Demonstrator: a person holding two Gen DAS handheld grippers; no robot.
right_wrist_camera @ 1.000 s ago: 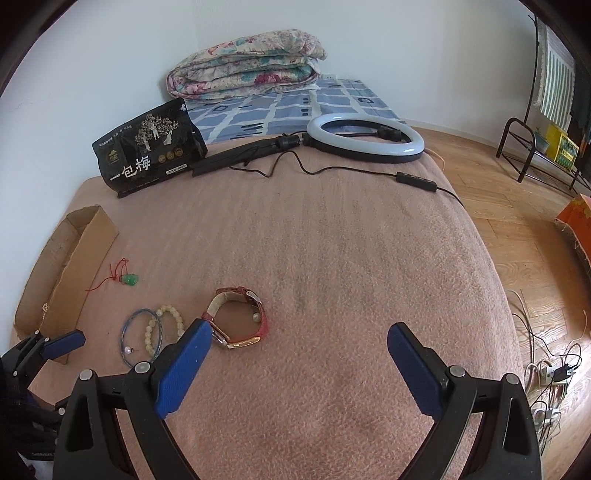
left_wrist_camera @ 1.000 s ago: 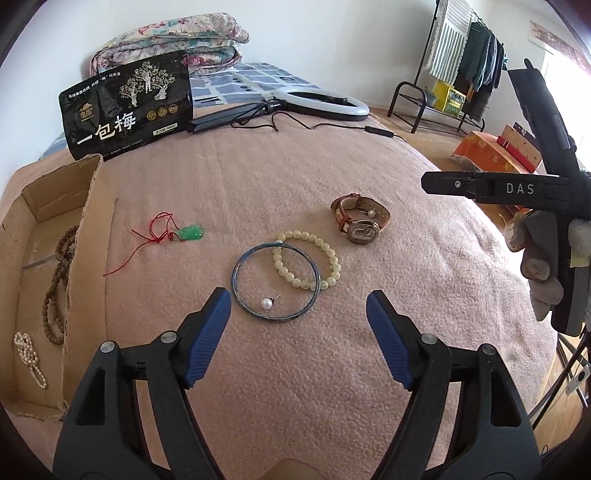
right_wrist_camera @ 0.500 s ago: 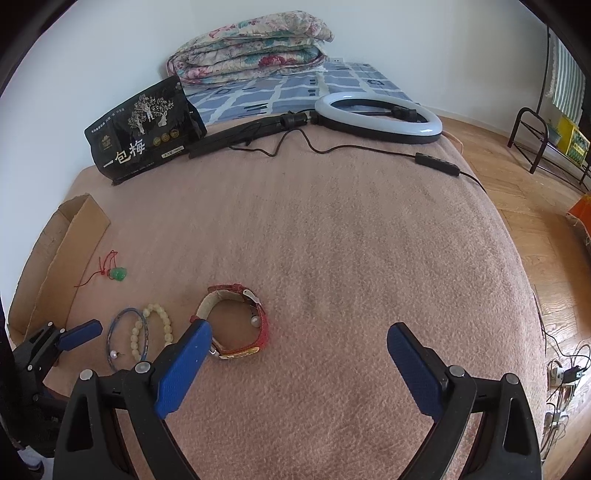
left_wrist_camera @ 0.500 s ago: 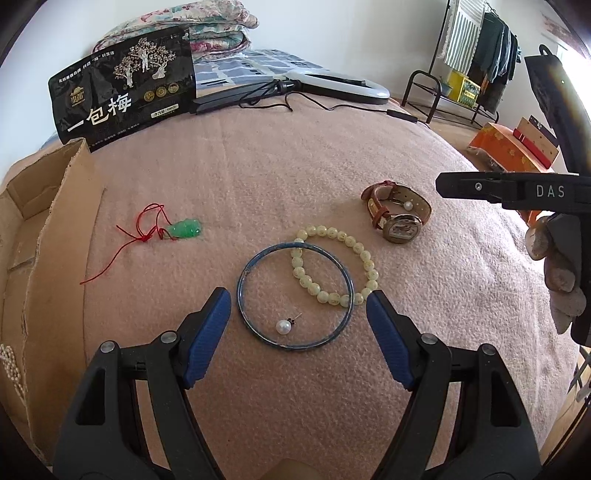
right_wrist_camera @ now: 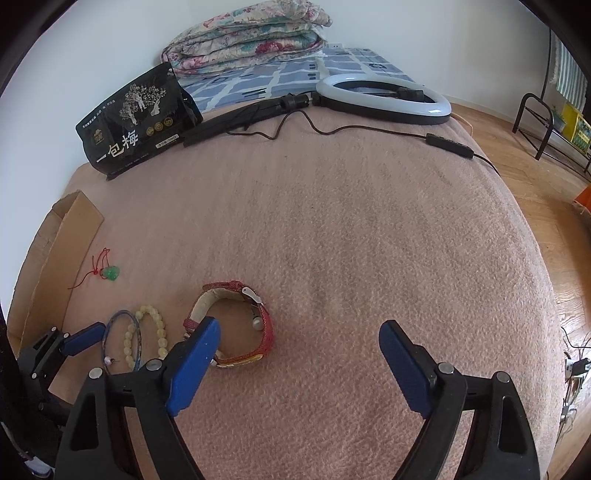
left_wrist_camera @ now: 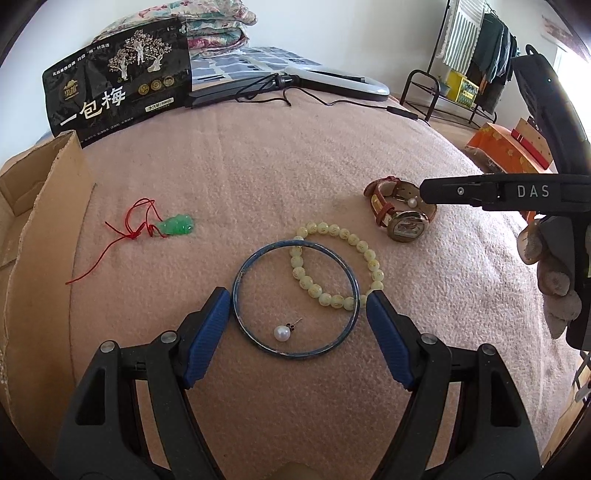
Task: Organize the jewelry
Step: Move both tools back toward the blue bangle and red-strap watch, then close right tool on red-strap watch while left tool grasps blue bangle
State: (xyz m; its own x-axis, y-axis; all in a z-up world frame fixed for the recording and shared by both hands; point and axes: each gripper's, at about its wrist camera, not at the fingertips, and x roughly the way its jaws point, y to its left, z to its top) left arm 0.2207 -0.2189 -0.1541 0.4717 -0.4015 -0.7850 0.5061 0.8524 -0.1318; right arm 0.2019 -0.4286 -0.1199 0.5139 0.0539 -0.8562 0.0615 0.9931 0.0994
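A blue bangle (left_wrist_camera: pixel 295 242) lies on the pink blanket with a pearl earring (left_wrist_camera: pixel 281 334) inside it. A pale bead bracelet (left_wrist_camera: pixel 376 275) overlaps its right side. My left gripper (left_wrist_camera: pixel 297 293) is open, one fingertip just outside each side of the bangle, and I cannot tell if they touch it. A red-strapped watch (left_wrist_camera: pixel 404 225) lies to the right and a green jade pendant (left_wrist_camera: pixel 177 225) on red cord to the left. In the right wrist view the watch (right_wrist_camera: pixel 267 332) lies by the left finger of my right gripper (right_wrist_camera: pixel 299 323), whose jaws are closing with only the watch's edge between them.
A cardboard box (left_wrist_camera: pixel 44 229) stands along the left edge of the bed. A black snack bag (right_wrist_camera: pixel 136 122), a ring light (right_wrist_camera: pixel 384 98) with its cable and a folded quilt (right_wrist_camera: pixel 247 35) lie at the far end. The bed drops to wooden floor (right_wrist_camera: pixel 535 177) on the right.
Both grippers have sunk toward the blanket. The left one's fingers now flank the blue bangle. The right one has come close to the watch and its jaws have narrowed a little.
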